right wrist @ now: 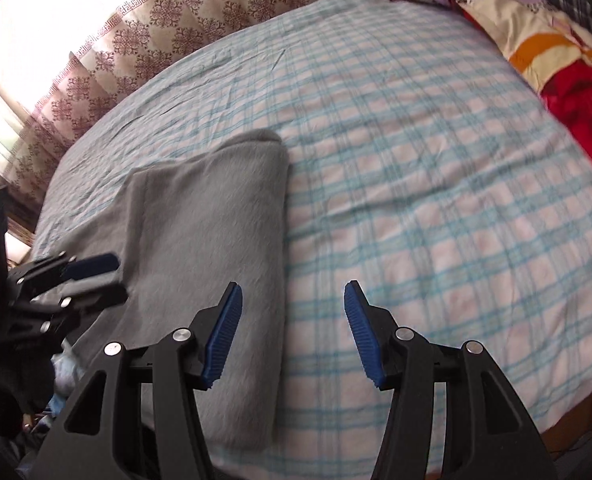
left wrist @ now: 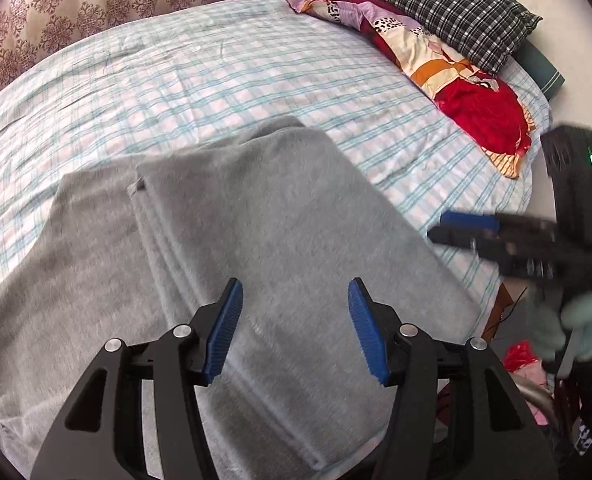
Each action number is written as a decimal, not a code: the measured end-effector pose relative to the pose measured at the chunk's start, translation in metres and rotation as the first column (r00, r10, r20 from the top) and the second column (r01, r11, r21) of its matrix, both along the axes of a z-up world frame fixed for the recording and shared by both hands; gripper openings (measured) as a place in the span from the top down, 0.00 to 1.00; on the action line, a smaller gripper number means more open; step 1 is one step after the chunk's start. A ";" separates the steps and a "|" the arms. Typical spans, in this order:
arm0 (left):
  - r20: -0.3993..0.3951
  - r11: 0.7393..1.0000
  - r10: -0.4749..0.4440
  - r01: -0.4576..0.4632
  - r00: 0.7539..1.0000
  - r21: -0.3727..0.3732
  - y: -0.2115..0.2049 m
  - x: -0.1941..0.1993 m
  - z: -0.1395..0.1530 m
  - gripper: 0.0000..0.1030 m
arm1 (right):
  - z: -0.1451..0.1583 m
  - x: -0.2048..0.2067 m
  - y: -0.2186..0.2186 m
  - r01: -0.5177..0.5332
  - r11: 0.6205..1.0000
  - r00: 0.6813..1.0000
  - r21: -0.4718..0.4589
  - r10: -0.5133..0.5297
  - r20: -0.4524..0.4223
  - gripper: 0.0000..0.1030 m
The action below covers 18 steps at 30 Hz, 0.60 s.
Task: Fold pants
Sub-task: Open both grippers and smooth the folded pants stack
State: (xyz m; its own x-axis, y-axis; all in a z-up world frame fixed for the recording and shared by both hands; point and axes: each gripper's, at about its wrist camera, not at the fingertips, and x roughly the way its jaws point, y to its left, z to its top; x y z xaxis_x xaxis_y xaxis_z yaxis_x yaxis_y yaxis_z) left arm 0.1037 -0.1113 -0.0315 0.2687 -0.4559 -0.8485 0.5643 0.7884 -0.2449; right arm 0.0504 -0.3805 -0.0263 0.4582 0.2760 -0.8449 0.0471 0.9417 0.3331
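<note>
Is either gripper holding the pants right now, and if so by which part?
Nothing is held. The left gripper and right gripper both have open jaws, with the gray pants lying loose on the bed.

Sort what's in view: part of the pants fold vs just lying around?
Job:
gray pants, partly folded on the bed
left gripper, open above them
right gripper, open, empty

Lying about:
checked bedsheet
checked pillow
red patchwork quilt
patterned curtain

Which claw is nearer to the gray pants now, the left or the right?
Left. The left claw hangs open right over the pants. The right claw is open too, over their right edge and the sheet.
</note>
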 end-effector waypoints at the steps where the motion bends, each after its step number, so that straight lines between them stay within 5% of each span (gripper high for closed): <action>1: -0.003 1.000 -0.005 0.005 1.000 0.000 -0.003 0.002 0.001 0.44 | -0.001 -0.001 0.000 -0.003 1.000 1.000 0.013 0.003 -0.006 0.48; 4: -0.010 1.000 -0.019 0.019 1.000 0.002 -0.017 0.006 0.002 0.37 | -0.009 -0.005 0.002 -0.010 0.998 1.000 0.060 0.012 -0.028 0.48; 10: -0.058 1.000 -0.024 0.024 0.998 -0.009 -0.040 0.023 -0.001 0.36 | -0.024 -0.001 0.007 -0.011 0.997 0.998 0.075 0.015 -0.053 0.47; 18: -0.143 1.000 -0.017 0.014 0.990 -0.020 -0.070 0.048 -0.007 0.32 | -0.026 0.002 0.019 -0.058 0.994 0.997 0.096 0.062 -0.039 0.62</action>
State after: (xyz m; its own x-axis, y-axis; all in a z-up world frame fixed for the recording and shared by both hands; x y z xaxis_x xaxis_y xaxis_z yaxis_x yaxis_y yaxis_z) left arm 0.1517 -0.1811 -0.0390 0.1379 -0.4751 -0.8690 0.5346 0.7744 -0.3385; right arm 0.0522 -0.3614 -0.0526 0.4032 0.3821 -0.8315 0.0067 0.9074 0.4202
